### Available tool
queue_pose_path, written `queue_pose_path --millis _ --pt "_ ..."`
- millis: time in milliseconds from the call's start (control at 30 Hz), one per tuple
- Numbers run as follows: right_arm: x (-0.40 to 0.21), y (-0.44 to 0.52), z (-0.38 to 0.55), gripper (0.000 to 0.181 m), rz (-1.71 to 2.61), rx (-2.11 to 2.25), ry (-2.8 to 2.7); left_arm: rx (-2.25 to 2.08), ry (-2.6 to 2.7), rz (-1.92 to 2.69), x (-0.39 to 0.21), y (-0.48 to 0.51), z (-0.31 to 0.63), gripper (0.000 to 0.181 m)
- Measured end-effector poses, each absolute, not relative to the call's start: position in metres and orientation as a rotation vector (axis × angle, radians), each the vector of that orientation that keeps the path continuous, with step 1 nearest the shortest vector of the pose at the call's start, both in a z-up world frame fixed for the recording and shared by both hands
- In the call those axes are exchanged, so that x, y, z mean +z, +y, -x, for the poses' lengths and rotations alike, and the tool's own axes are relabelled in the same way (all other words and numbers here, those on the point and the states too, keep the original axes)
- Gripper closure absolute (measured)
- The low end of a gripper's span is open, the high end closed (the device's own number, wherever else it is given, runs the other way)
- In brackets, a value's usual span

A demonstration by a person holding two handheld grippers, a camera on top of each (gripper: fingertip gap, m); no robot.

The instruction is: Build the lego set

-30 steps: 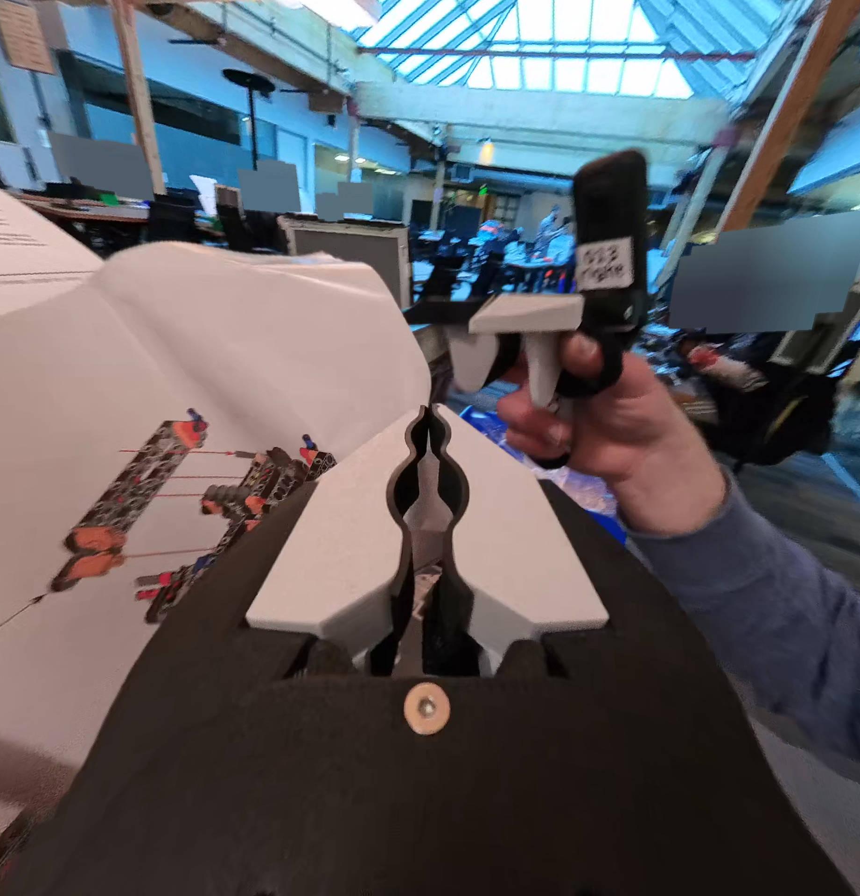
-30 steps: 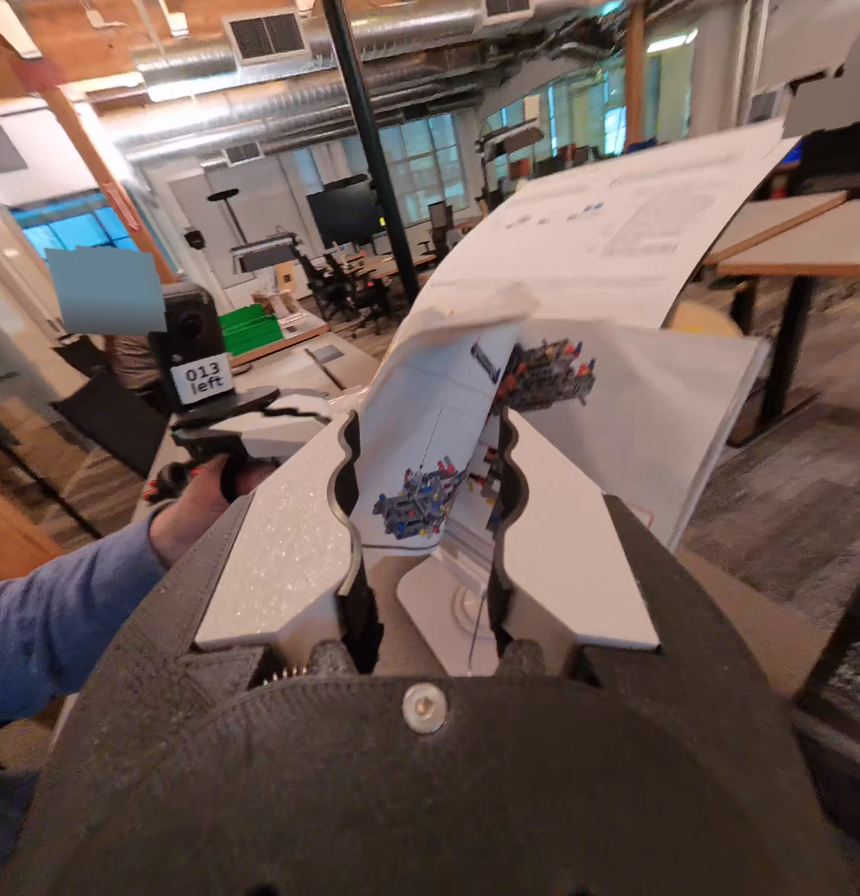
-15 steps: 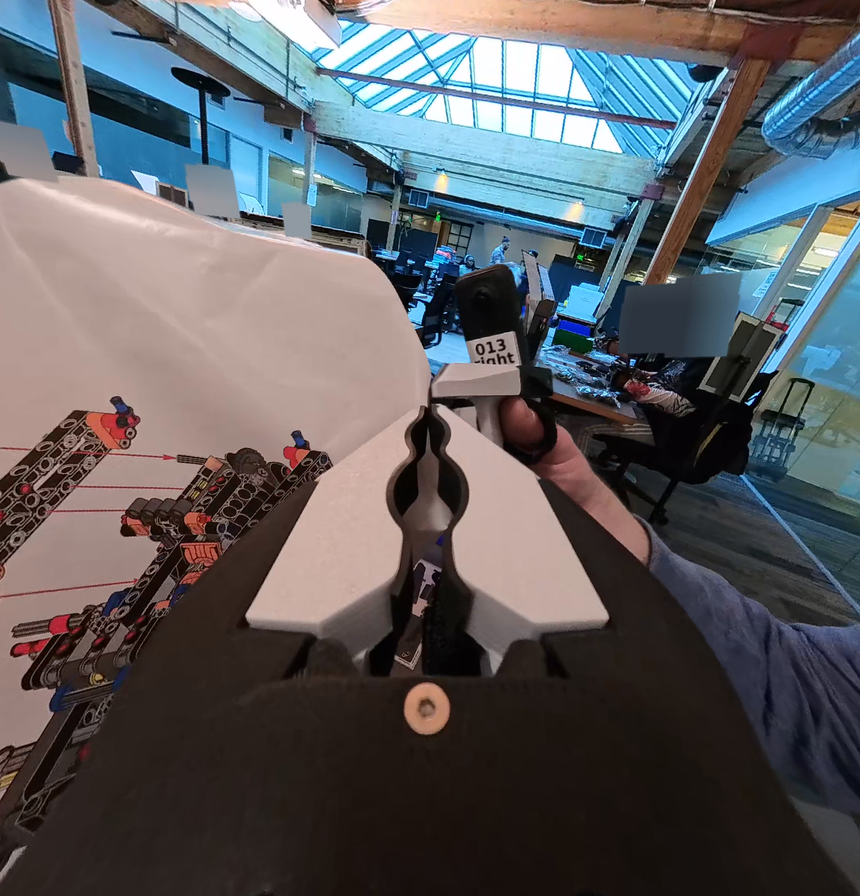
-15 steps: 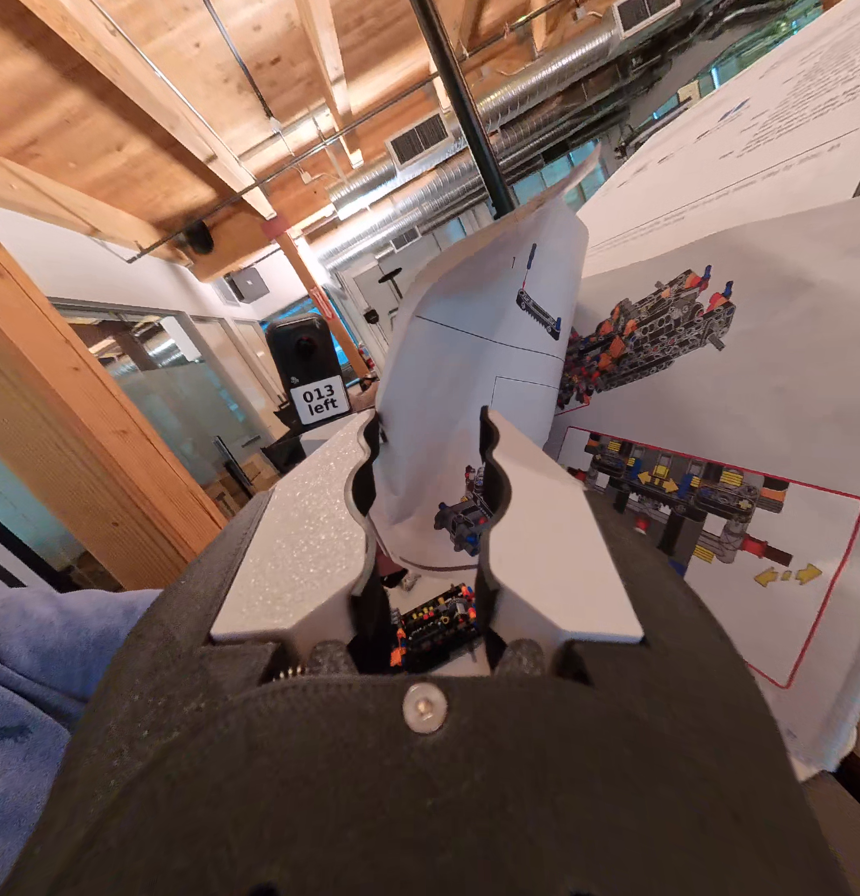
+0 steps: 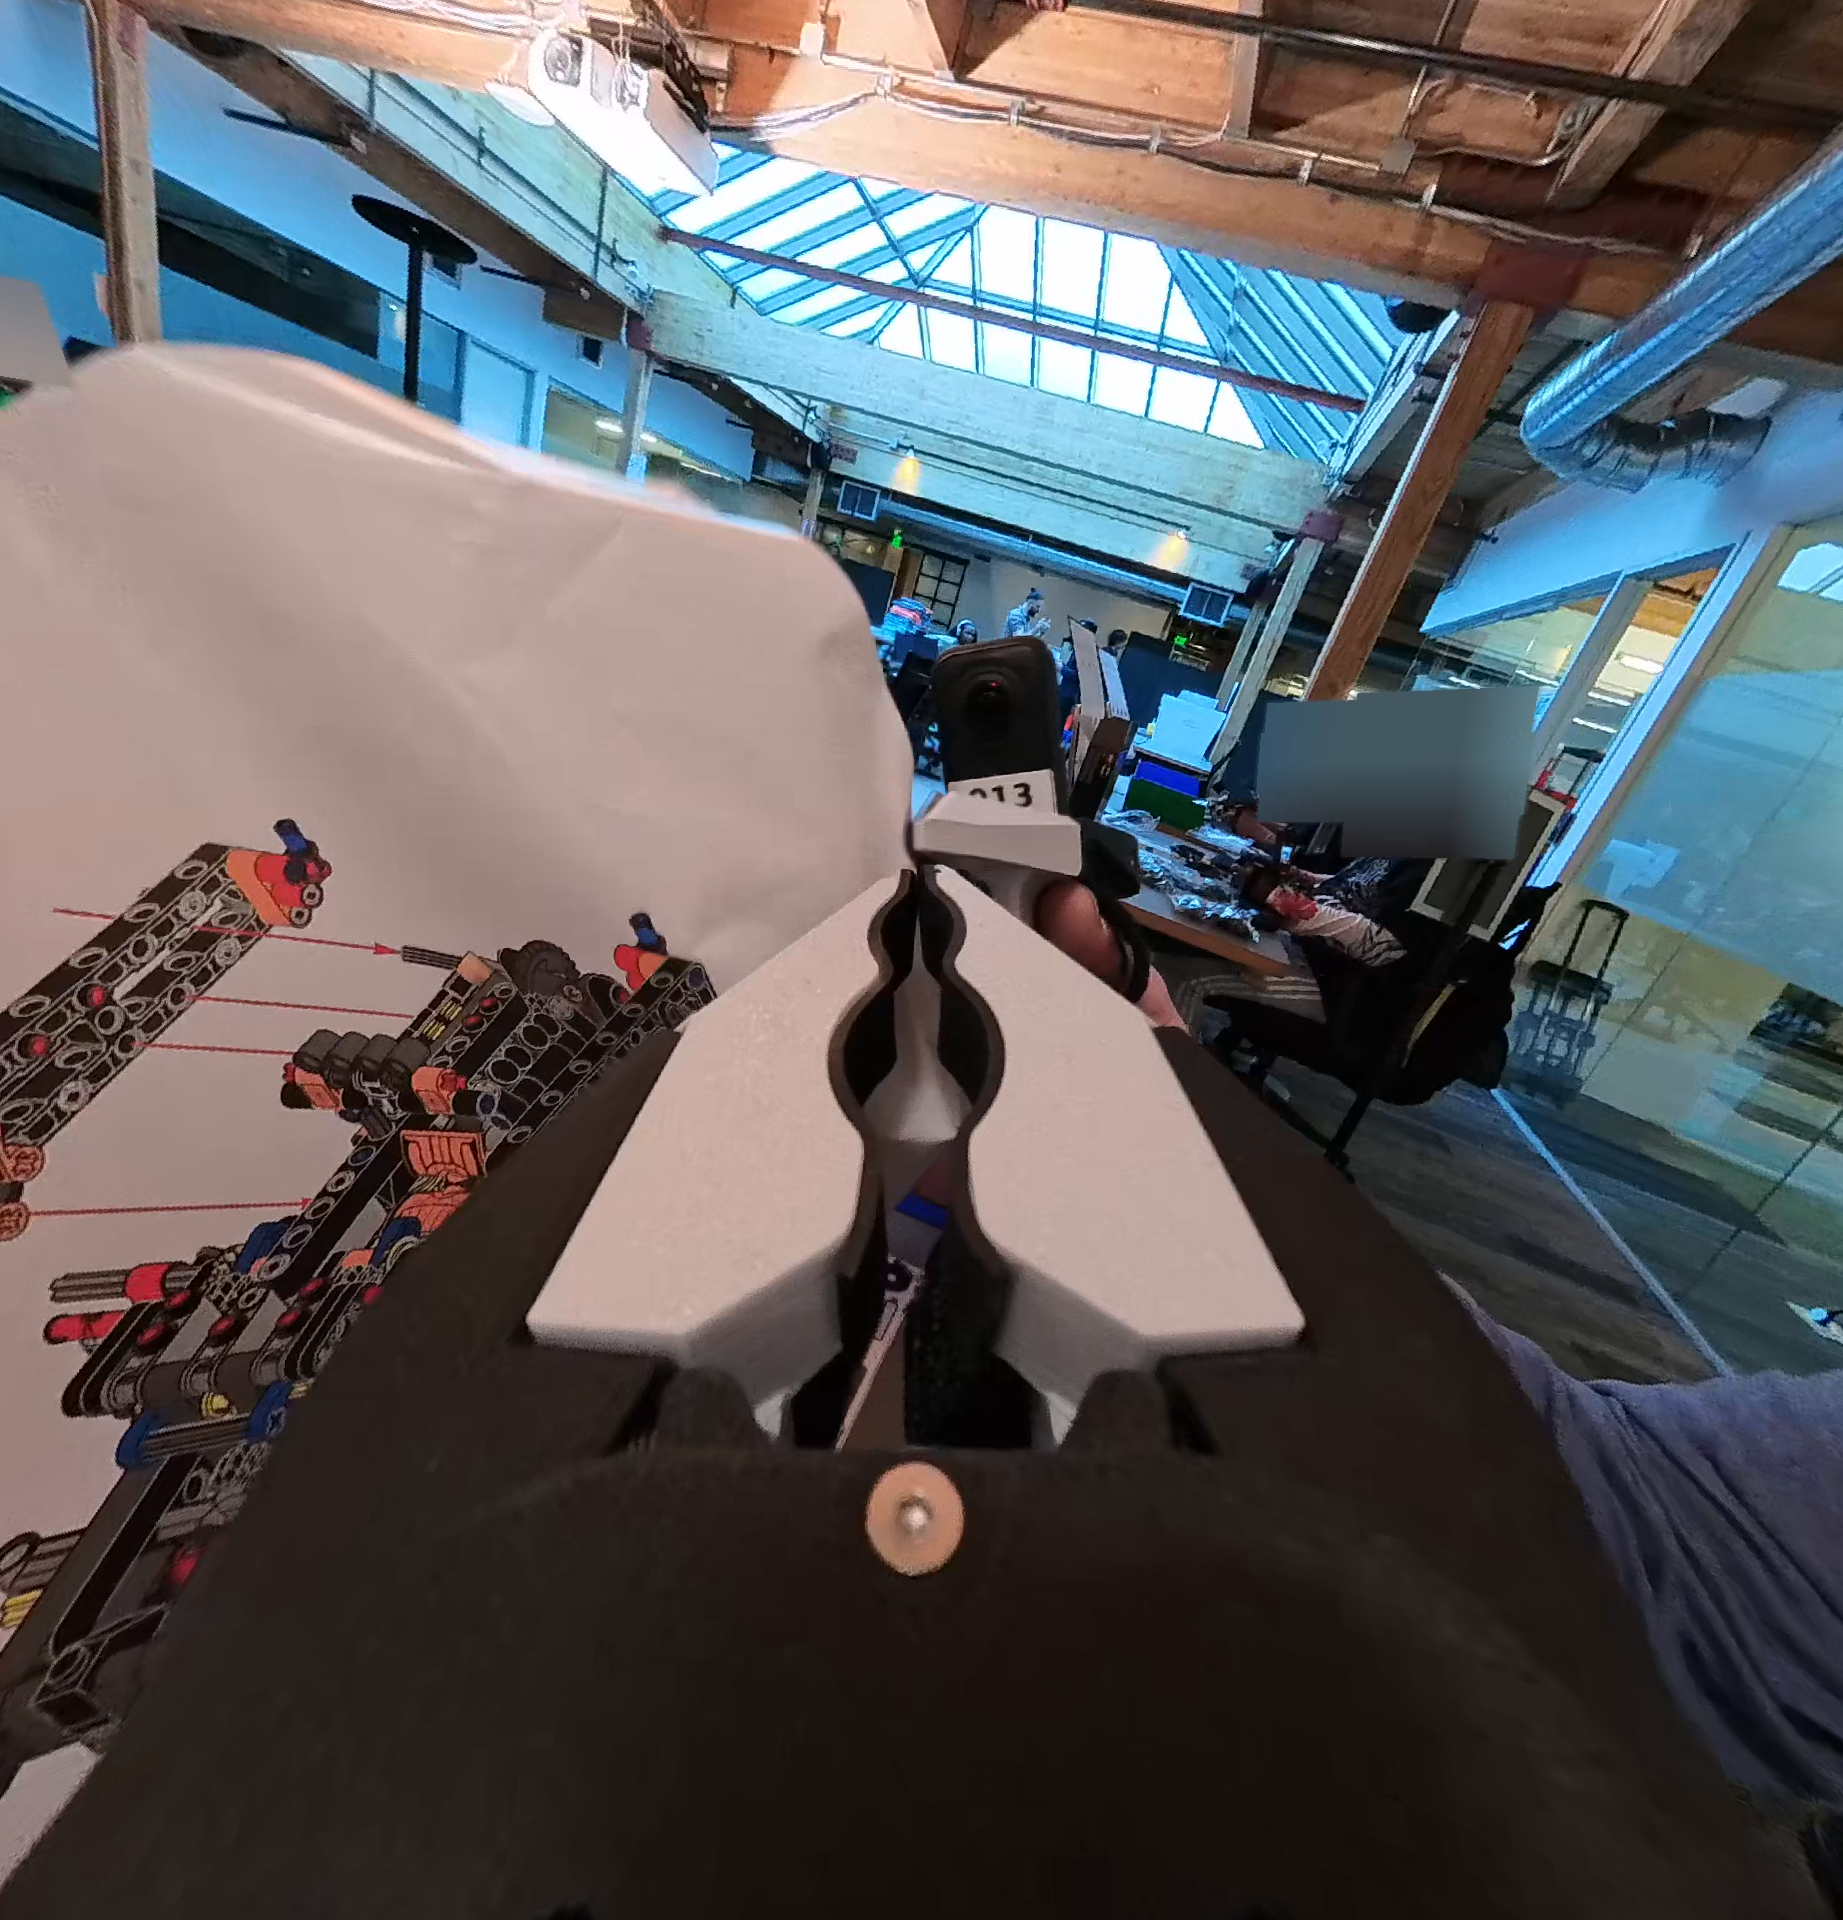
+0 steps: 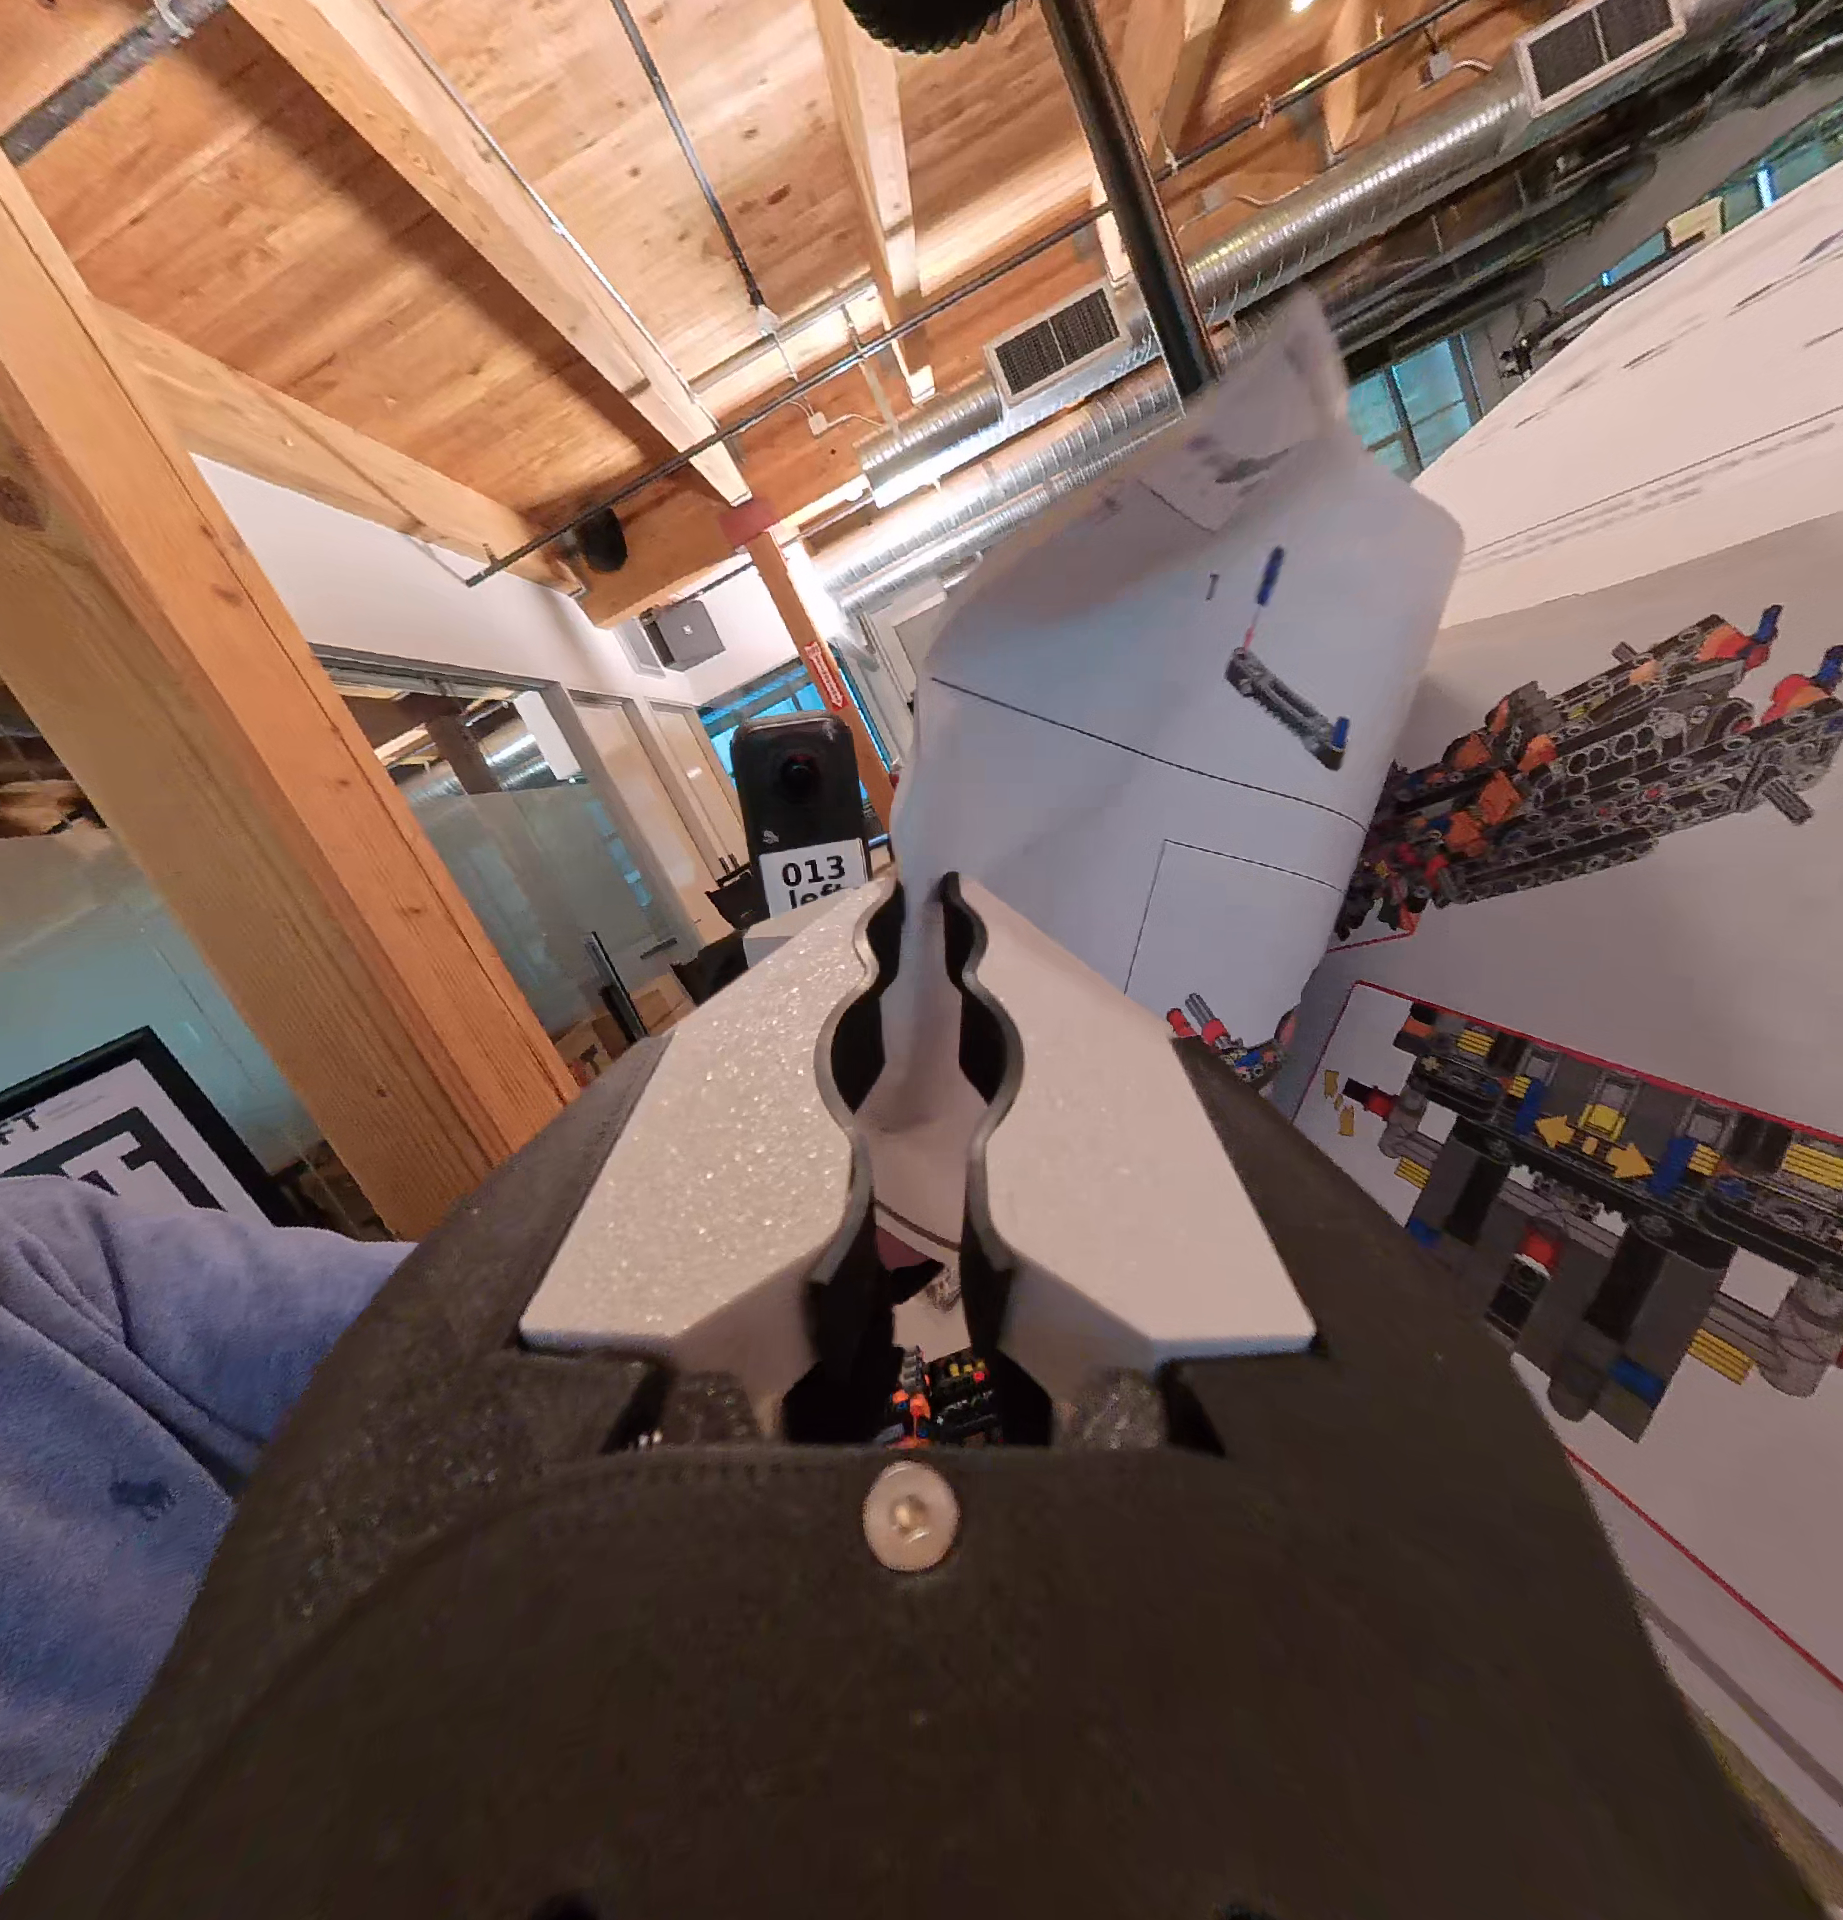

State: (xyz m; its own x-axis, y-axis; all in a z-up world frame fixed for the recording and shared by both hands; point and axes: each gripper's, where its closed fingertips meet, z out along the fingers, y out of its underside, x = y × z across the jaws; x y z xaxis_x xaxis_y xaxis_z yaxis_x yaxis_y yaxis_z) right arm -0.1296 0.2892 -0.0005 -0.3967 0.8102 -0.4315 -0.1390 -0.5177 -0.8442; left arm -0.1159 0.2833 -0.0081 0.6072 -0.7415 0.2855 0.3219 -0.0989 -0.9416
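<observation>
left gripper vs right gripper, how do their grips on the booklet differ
The left gripper has its tips together, with little paper showing between them; the right gripper pinches one curled page, its tips slightly apart. The booklet lies left of the left gripper, right of the right. Both are white-fingered and raised.

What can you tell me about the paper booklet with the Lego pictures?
The instruction booklet is white paper, open and held up in the air. Its pages show coloured drawings of black, orange and blue Lego builds with red arrows. One page curls upward, pinched between the fingers of the right gripper. The left gripper is closed on another page.
</observation>
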Motion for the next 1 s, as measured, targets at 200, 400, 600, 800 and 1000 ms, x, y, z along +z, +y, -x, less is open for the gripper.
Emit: queue_pose_path --millis 200,400,600,800,1000 --pt "0.001 0.284 0.132 0.179 1.147 1.991 -1.005 -0.955 0.389 1.39 -0.007 0.279 0.12 0.181" --pt "0.003 0.282 0.133 0.181 1.127 2.011 -0.999 -0.977 0.375 1.371 -0.005 0.276 0.125 0.181" --pt "0.002 0.286 0.132 0.181 1.13 1.992 -0.99 -0.98 0.374 1.363 0.0 0.271 0.129 0.181" --pt "-0.001 0.296 0.128 0.181 1.174 1.914 -0.997 -0.836 0.314 1.383 0.003 0.255 0.166 0.181" --pt "-0.01 0.316 0.122 0.181 1.242 1.806 -0.988 -0.611 0.161 1.417 -0.001 0.213 0.253 0.181"
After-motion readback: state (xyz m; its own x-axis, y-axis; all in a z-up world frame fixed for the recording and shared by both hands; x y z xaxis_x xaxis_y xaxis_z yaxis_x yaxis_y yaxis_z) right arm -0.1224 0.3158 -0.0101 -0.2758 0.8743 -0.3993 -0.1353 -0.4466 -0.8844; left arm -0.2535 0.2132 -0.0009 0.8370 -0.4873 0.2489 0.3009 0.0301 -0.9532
